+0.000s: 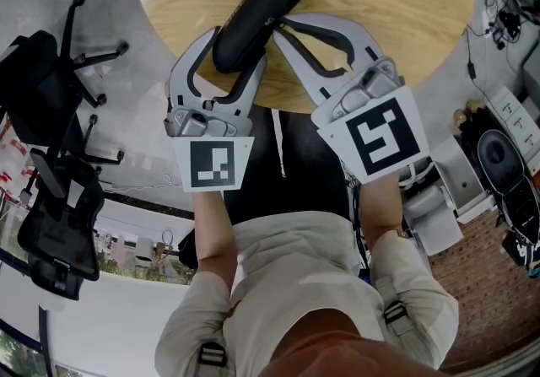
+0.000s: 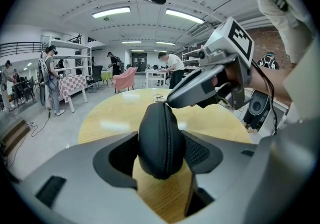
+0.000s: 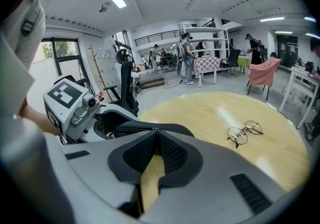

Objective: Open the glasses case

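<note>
A black zippered glasses case [image 1: 257,6] lies slantwise on the round wooden table [image 1: 396,4]. My left gripper [image 1: 238,48] is shut on the case's near end, with its pads pressing both sides [image 2: 160,133]. My right gripper [image 1: 278,27] comes in from the right with its jaws almost together. Its tips sit on the zipper seam at the top of the case, closed on the small metal zipper pull [image 3: 154,129]. Only a black strip of the case [image 3: 127,129] shows above those jaws.
A pair of round wire glasses [image 3: 245,133] lies on the table beyond the case. Black office chairs [image 1: 51,88] stand on the floor at the left; cables and equipment [image 1: 506,164] crowd the right. People stand far back in the room.
</note>
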The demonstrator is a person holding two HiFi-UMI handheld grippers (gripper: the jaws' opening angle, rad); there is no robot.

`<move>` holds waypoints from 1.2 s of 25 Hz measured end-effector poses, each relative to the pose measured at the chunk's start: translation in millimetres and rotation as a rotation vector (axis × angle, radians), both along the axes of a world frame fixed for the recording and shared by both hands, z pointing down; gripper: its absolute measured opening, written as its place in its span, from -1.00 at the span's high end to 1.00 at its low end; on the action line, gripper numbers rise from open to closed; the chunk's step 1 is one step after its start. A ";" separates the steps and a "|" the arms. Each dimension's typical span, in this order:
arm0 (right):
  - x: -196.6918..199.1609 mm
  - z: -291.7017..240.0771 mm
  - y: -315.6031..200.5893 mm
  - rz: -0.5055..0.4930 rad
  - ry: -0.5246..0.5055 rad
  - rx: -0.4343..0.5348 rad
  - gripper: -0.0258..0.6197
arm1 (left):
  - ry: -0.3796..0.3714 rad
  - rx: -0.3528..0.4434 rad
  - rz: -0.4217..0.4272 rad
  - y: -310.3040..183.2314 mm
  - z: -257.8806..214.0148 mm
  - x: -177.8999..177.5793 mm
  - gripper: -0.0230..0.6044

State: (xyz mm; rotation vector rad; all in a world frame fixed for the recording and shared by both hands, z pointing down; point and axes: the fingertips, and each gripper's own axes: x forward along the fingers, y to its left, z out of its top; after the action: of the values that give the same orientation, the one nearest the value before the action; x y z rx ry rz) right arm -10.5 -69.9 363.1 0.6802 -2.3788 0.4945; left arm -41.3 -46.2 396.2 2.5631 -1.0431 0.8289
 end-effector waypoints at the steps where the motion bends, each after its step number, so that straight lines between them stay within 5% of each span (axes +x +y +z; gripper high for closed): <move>1: 0.8 0.1 -0.9 0.005 -0.001 0.002 0.79 | -0.001 0.000 0.001 0.3 0.1 0.1 0.02; 30: 20.9 12.1 -21.2 0.137 0.004 0.015 0.79 | -0.002 -0.023 -0.008 9.7 11.6 0.1 0.03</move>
State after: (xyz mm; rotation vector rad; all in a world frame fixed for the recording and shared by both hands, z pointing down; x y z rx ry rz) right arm 10.4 -91.1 375.3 0.8546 -2.3445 0.5334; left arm -41.1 -36.5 407.8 2.5382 -1.0376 0.8369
